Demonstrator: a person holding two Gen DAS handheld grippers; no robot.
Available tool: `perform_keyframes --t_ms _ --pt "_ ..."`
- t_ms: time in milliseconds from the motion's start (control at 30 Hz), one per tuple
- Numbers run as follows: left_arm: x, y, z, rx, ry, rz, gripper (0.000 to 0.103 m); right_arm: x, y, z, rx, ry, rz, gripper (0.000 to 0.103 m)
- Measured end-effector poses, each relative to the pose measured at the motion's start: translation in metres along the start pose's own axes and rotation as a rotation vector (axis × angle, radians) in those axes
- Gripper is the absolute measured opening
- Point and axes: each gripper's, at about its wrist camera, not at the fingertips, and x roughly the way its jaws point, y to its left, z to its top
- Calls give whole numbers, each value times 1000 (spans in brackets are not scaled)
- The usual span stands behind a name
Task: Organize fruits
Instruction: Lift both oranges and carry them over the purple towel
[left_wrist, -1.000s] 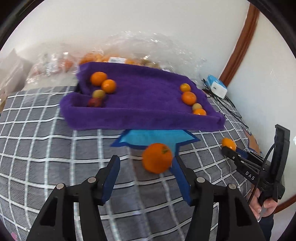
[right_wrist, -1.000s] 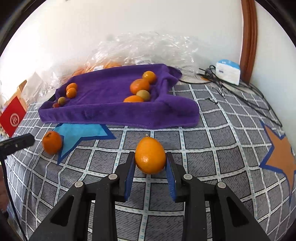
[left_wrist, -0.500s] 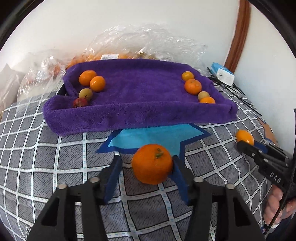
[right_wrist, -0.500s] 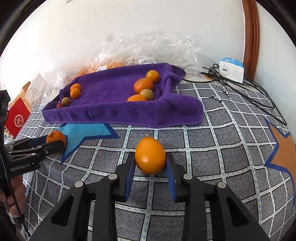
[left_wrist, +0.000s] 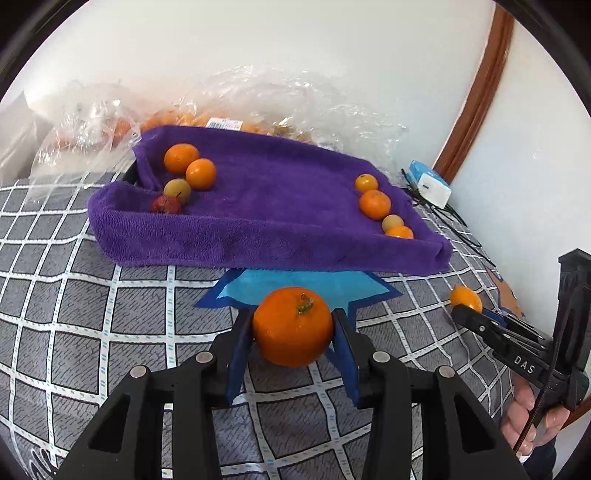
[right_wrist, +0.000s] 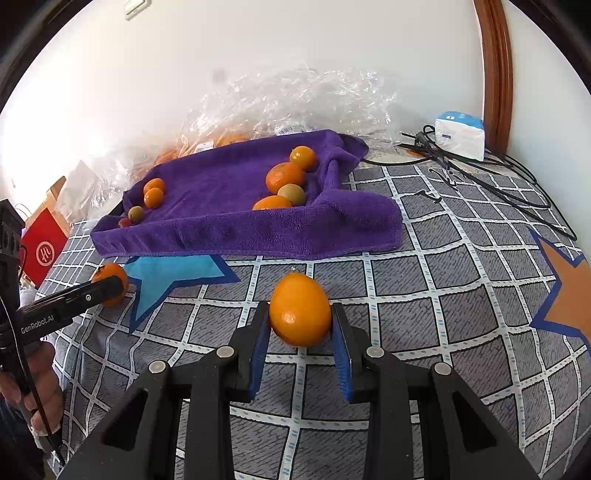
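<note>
Eight fruits already sit in my purple towel tray (left_wrist: 258, 243), four along each end. Two remain: left gripper (left_wrist: 291, 328) closing on an orange (left_wrist: 291, 326), right gripper (right_wrist: 300, 321) clamping another orange (right_wrist: 300, 314), both just off the tray's front edge.

A bed (right_wrist: 461, 280) covered in a grey quilt with a white grid and blue and orange stars carries everything. A purple towel (left_wrist: 266, 236) lies on it, folded up into a shallow tray. Behind the towel sit crumpled clear plastic bags (right_wrist: 295, 99). At the far right corner lie black cables (right_wrist: 491, 173) and a white-and-blue box (right_wrist: 460, 134).
</note>
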Motion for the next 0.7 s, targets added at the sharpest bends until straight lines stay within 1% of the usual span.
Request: perform_keyframes --t_ms 167,367,567,700 --pt "3 1 1 -4 14 -9 41 0 -1 0 3 0 4 32" --pt "2 2 2 -13 9 -19 40 0 3 -1 -20 -1 1 32" --pt "3 1 2 -9 8 -15 41 0 4 -1 -23 1 17 32" --pt "1 4 2 -30 1 -8 41 -2 3 -1 -17 -7 15 32"
